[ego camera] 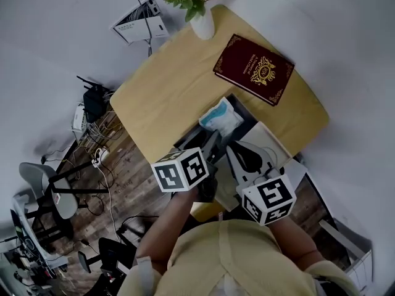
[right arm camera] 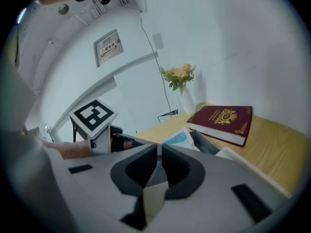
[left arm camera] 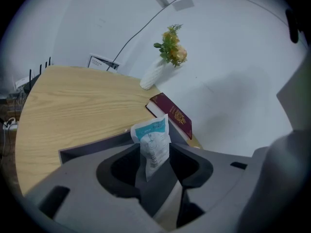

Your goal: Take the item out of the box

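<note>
At the box [ego camera: 245, 111] rim, blue-and-white sachet [left arm camera: 154, 142] upright between the left gripper's [left arm camera: 156, 165] parted jaws, not pinched, right gripper [right arm camera: 159, 154] close by the box, jaws all but together.

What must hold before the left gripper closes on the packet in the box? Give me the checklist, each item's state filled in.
1. Left gripper jaws apart: ok.
2. Packet lined up with the gap between those jaws: ok; it stands upright there.
3. Pads pressing on the packet: not ok; no grip shows yet.
4. Packet out of the box: not ok; the head view shows it inside.
5. Right gripper steadying the box by its white flap: cannot tell; its jaws are nearly together, but no pinch is visible.
6. Way up clear: ok; book and vase stand apart from the box.
</note>
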The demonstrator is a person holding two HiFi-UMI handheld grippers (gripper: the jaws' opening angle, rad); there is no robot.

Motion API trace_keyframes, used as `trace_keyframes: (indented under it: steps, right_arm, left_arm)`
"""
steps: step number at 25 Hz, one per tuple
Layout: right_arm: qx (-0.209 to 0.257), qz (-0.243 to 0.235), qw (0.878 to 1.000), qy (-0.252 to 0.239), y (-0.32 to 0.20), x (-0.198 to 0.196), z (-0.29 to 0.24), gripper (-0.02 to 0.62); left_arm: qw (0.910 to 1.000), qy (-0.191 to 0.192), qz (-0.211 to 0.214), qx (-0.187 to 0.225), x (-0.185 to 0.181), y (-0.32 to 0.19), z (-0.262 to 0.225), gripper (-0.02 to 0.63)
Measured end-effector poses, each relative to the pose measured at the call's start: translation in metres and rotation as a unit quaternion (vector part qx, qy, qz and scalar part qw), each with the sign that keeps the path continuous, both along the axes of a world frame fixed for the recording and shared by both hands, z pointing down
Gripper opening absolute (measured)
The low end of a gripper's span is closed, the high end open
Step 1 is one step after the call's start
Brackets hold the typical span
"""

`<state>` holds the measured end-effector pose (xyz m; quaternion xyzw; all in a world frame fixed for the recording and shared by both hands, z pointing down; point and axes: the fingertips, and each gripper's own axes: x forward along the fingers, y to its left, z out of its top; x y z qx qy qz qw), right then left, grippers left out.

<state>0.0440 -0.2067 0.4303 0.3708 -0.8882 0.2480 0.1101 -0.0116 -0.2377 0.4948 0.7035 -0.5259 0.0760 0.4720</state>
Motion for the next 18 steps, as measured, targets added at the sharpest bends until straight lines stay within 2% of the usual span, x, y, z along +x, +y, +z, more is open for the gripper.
trace_keyframes:
  steps: [6, 12, 18]
  right_arm:
    - [0.001, -0.001, 1.000, -0.011, -0.006, 0.002, -0.001, 0.032]
    - [0.000, -0.005, 1.000, -0.019, -0.008, -0.002, 0.000, 0.032]
    - [0.001, -0.008, 1.000, -0.018, -0.009, -0.001, 0.002, 0.032]
  left_arm:
    - [0.9991, 0.022, -0.016, -0.032, -0.002, -0.006, 0.010, 0.232]
    - [0.9976, 0.040, -0.008, -0.055, 0.006, -0.010, 0.021, 0.249]
    - [0.9968, 0.043, -0.005, -0.067, 0.010, -0.017, 0.032, 0.252]
